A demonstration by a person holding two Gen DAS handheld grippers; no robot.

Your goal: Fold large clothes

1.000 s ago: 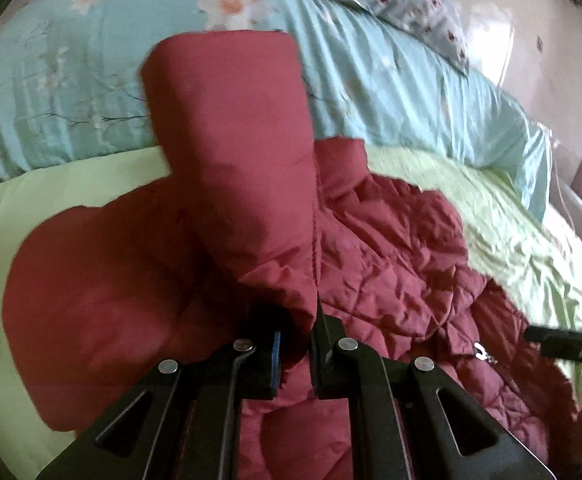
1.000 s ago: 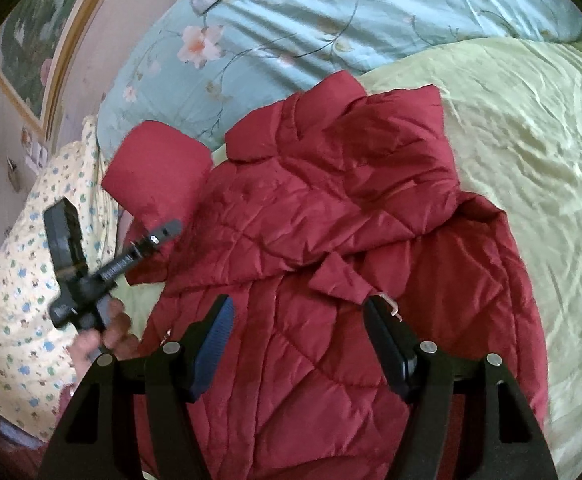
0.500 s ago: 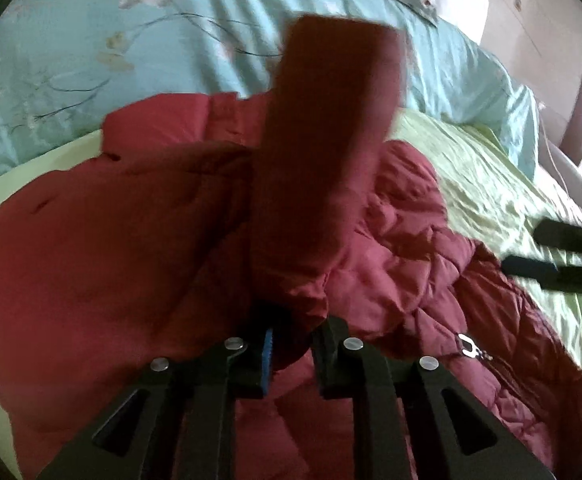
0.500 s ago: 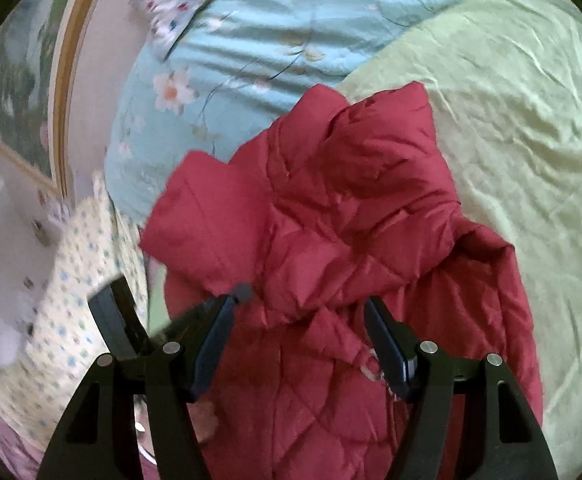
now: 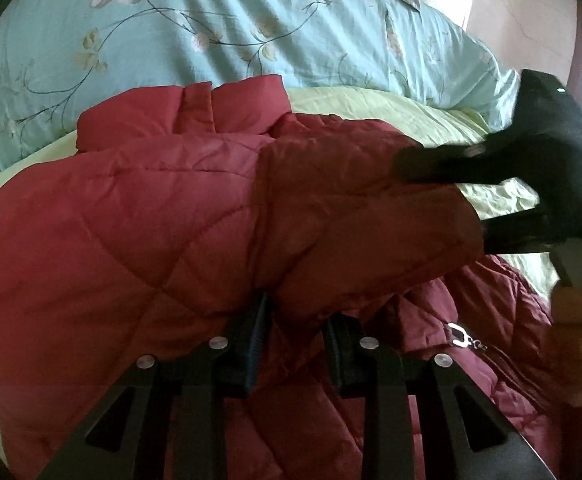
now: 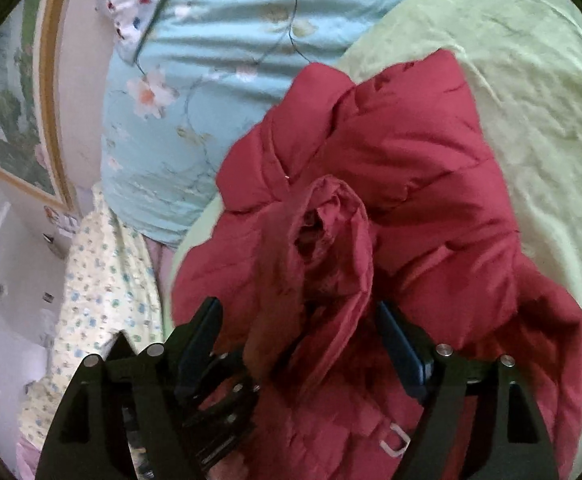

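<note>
Between the fingers of your left gripper (image 5: 295, 340) you hold a fold of the sleeve (image 5: 363, 216) of the red jacket (image 5: 111, 240); the fingers stand narrow, pressed on the cloth. Just ahead of them the sleeve lies across the body of the jacket and reaches to the right. Near its far end is your right gripper (image 5: 471, 196), dark and blurred, with your right hand (image 5: 579, 344) below it. Right of the left fingers a silver zipper pull (image 5: 465, 336) lies on the darker lining. In the right wrist view, your right gripper (image 6: 299, 328) stands wide, and the open cuff (image 6: 323, 232) rises between its fingers; whether they touch it, I cannot tell. Beyond the jacket you see the green sheet (image 5: 391, 106), then the blue flowered quilt (image 5: 211, 28).
</note>
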